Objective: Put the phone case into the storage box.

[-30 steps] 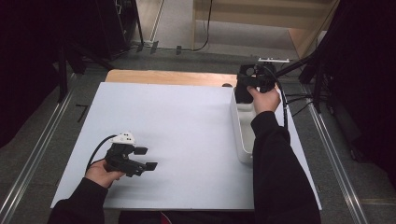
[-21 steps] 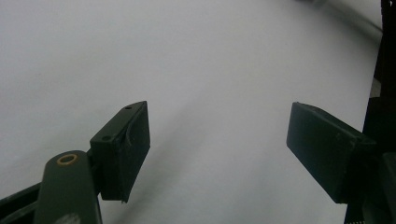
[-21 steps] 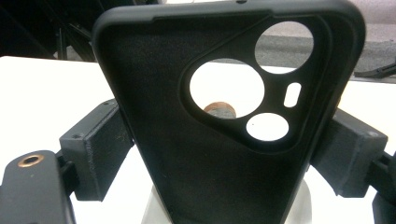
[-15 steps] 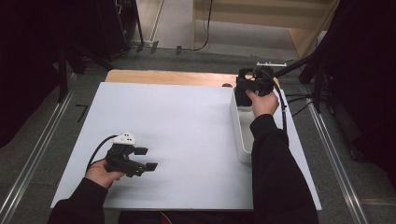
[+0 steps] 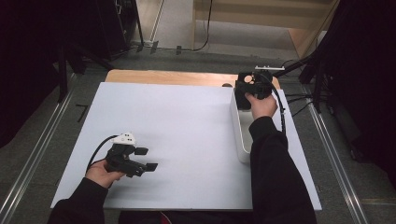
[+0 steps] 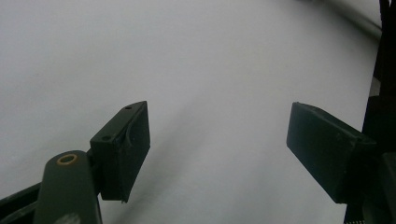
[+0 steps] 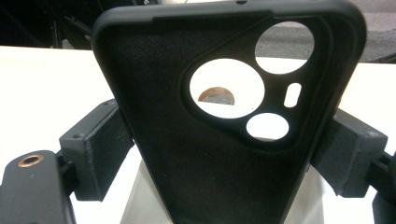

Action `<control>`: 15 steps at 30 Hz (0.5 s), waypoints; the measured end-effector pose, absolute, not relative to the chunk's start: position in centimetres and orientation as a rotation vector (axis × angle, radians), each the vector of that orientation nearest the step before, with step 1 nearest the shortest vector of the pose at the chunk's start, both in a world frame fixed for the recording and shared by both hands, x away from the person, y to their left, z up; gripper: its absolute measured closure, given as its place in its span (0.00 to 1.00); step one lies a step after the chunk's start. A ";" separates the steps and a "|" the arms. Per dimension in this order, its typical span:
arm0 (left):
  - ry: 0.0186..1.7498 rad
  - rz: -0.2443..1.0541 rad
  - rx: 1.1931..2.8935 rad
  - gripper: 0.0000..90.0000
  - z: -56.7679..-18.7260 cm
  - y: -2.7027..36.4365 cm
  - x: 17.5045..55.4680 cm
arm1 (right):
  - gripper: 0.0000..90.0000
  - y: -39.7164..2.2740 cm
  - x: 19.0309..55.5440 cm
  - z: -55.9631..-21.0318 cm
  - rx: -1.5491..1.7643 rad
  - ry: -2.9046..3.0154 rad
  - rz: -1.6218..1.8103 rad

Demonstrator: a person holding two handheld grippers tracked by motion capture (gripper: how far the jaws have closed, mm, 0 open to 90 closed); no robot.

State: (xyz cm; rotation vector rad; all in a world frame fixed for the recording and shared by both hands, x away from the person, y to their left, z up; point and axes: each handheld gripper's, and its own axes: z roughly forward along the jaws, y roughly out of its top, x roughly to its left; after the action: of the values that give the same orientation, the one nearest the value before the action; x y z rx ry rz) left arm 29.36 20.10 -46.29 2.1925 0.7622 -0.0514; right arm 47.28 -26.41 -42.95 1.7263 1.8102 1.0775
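White table (image 5: 187, 121); right gripper (image 7: 224, 154) clamps black phone case (image 7: 215, 154), camera cutouts.

A lab-like recording space: white table (image 5: 187, 116) inside floor rails (image 5: 35, 154), cables (image 5: 299, 100), dark curtains (image 5: 369, 70).

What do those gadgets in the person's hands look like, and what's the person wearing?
Both tongs are black, each with two flat, blocky jaws. The left tongs carry a grey three-cornered plate and trail a black cable; the right tongs trail one too. A brass-coloured rivet shows near each camera. The sleeves are black.
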 end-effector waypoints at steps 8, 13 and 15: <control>0.759 -0.052 2.196 0.23 -46.3 20.1 29.4 | 0.13 -26.1 47.4 -43.5 1.742 1.825 1.038; 0.759 -0.052 2.197 0.23 -46.3 20.1 29.4 | 0.13 -26.1 47.4 -43.5 1.746 1.820 1.035; 0.759 -0.051 2.197 0.23 -46.3 20.1 29.4 | 0.12 -26.1 47.4 -43.5 1.750 1.819 1.033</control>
State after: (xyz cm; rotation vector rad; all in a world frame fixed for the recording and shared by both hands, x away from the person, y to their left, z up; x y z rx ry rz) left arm 29.35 20.08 -46.29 2.1968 0.7588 -0.0514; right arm 47.39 -26.09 -43.47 1.7495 1.8191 1.0333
